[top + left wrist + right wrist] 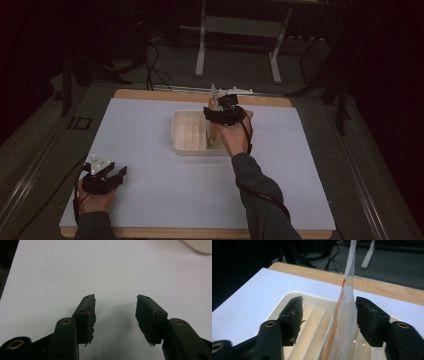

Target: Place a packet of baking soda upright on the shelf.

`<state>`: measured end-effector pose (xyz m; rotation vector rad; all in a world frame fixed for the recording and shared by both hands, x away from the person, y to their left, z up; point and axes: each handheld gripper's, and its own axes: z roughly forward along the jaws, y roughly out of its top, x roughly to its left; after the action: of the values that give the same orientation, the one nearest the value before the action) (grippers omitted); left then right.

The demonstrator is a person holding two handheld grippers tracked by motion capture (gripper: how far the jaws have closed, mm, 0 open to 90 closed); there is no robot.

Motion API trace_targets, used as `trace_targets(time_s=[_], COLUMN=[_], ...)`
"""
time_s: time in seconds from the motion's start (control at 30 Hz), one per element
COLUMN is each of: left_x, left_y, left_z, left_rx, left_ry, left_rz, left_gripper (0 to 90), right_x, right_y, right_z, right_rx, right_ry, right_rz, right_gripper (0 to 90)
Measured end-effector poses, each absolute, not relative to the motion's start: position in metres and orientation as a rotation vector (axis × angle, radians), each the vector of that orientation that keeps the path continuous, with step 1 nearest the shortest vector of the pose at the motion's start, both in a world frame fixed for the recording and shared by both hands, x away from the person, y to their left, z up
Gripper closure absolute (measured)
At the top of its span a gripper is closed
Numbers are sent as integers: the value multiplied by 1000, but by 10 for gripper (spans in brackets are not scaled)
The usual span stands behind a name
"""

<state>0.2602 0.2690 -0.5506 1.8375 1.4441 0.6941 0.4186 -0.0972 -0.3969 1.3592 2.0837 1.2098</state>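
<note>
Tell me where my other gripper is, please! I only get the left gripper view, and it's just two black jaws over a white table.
Observer: Your right gripper is over a white tray near the middle of the table.
Operator: Is anything in the tray?
Observer: Yes, a thin white and orange packet stands upright in one of its slots.
Operator: Am I squeezing it?
Observer: No. The jaws stand open with the packet between them, close to one pad and well clear of the other.
</note>
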Motion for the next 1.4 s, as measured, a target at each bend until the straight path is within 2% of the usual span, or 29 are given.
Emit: trace_targets(time_s=[0.23,0.47,1.13,1.4], left_x=[260,260,260,261], left_y=[269,269,269,268], left_z=[-551,-550,-551,-551], left_rx=[1838,1839,1836,1843], left_ry=[1443,1444,1448,1461], left_rz=[696,697,706,709], left_gripper=[499,498,491,489], right_x=[415,409,366,351], right_y=[-104,-116,-165,-191], right_z=[-397,-395,-371,-376], right_rx=[1355,1343,1250,1251], right_ry=[2135,2152,2117,2109], right_rz=[1217,1239,1413,1413], right_gripper=[313,282,286,321])
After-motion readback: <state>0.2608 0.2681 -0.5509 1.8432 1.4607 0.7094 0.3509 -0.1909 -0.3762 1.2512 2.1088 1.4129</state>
